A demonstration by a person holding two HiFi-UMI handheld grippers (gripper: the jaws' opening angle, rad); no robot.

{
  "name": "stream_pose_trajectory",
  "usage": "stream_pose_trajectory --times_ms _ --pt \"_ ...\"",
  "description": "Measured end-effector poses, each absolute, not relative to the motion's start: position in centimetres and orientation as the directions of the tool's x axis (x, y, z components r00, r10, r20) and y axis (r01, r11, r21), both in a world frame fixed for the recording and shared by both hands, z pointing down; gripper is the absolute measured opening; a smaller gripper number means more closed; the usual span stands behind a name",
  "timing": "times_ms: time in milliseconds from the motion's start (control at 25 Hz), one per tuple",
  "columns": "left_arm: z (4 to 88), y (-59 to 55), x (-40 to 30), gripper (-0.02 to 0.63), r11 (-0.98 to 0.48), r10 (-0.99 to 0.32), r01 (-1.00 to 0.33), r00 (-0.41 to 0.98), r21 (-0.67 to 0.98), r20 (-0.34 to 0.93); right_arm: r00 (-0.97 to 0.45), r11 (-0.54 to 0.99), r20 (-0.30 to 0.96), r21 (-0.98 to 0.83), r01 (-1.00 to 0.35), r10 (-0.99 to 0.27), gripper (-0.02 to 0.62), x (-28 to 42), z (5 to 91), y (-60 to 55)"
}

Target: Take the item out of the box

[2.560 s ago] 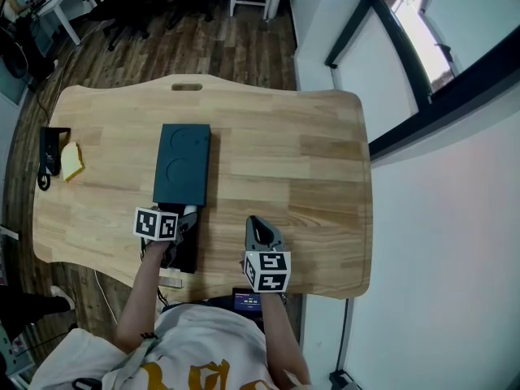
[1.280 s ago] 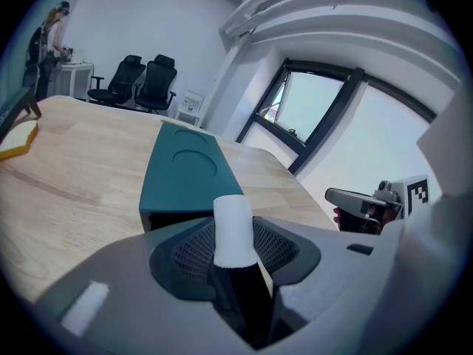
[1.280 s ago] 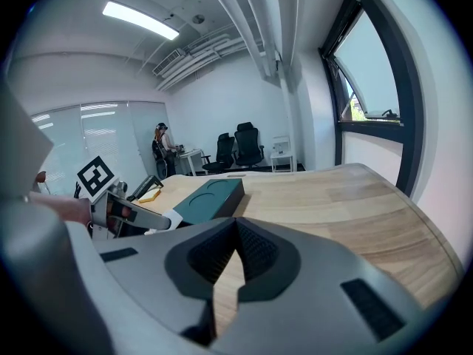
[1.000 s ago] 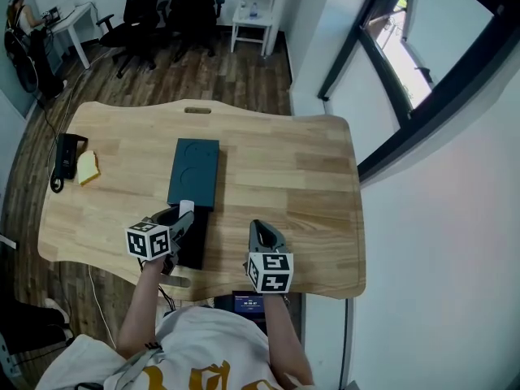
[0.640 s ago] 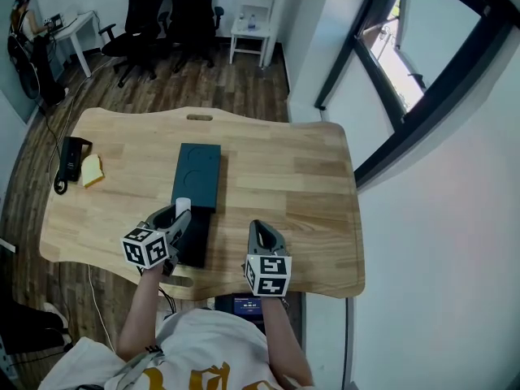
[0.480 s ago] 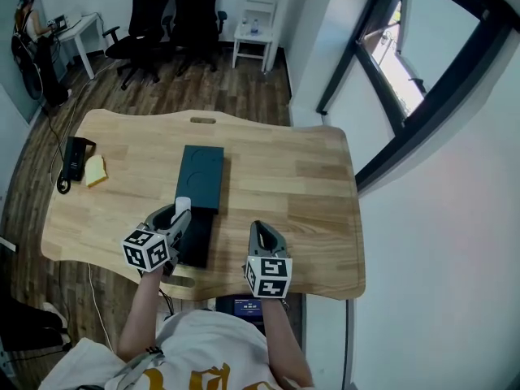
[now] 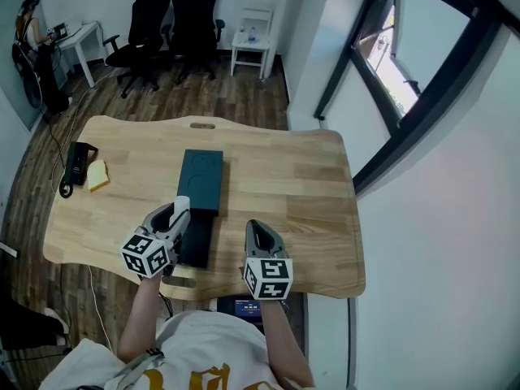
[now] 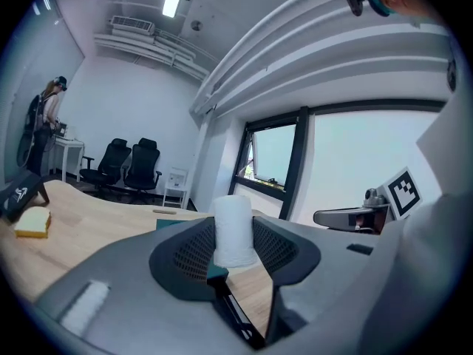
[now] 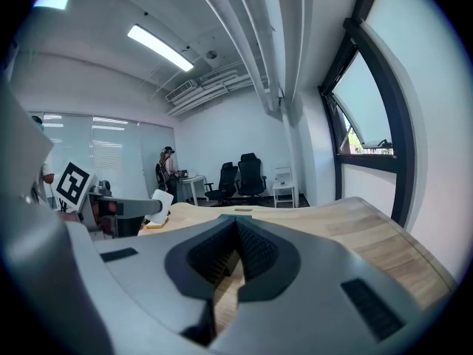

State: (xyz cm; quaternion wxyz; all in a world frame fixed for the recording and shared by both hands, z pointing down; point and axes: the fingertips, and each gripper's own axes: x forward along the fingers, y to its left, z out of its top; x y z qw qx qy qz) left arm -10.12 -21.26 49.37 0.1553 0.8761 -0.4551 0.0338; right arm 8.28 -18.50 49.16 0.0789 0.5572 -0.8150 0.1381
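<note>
A dark teal flat box (image 7: 201, 180) lies lengthwise in the middle of the wooden table (image 7: 284, 177). Its black tray (image 7: 195, 242) sits just in front of it, near the table's front edge. My left gripper (image 7: 179, 215) hangs above that tray, shut on a white cylinder (image 7: 182, 205). In the left gripper view the white cylinder (image 8: 233, 231) stands upright between the two pads. My right gripper (image 7: 260, 232) is to the right of the tray, shut with nothing in it; its jaws (image 9: 235, 251) meet over bare wood.
A black device (image 7: 75, 156) and a yellow sponge (image 7: 98, 174) lie at the table's left edge. Office chairs (image 7: 172, 23) and a small white side table (image 7: 252, 45) stand beyond the far edge. A person stands at a desk far left.
My left gripper has lifted up from the black tray with the white cylinder held in it. The right gripper has stayed where it was.
</note>
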Motion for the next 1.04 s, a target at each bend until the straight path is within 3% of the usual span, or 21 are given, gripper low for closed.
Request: stream_pose_trajectory --times_ms 1040 --pt "50.2 -21.4 -10.2 0.166 -0.536 -0.779 -0.812 0.582 0.233 0.234 -0.364 0.342 0.296 -0.126 -0.931 -0.883 0.005 8.7 49.5 -18.9"
